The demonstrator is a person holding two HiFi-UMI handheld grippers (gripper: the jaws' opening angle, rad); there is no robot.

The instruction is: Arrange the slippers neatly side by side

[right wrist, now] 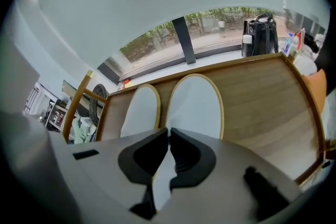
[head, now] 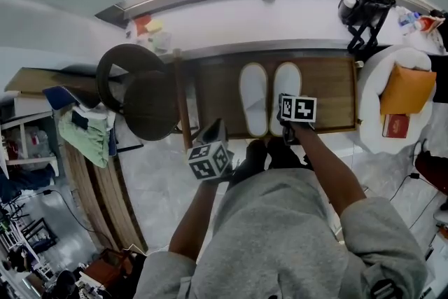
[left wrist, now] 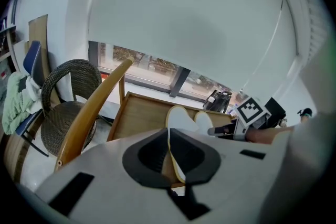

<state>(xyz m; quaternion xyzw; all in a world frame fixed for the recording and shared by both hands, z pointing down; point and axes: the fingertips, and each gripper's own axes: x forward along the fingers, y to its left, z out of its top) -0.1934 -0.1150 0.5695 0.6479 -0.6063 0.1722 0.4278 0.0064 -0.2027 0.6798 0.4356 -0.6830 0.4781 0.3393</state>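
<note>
Two white slippers with tan edging lie side by side, toes away from me, on a low wooden platform (head: 329,87): the left slipper (head: 253,98) (right wrist: 140,110) and the right slipper (head: 287,84) (right wrist: 197,105). My right gripper (head: 285,115) (right wrist: 168,132) hangs over the right slipper's heel. Its jaw tips are together, and white shows through the slit behind them. My left gripper (head: 213,126) (left wrist: 169,134) is shut on nothing, off the platform's near left corner. In its view the slippers (left wrist: 178,118) and the right gripper (left wrist: 220,132) are ahead.
A dark wicker chair (head: 140,94) stands left of the platform, its wooden arm (left wrist: 89,107) close to my left gripper. A white round seat with an orange cushion (head: 406,87) is on the right. A black bag (head: 364,7) sits by the window. Green cloth (head: 84,136) hangs far left.
</note>
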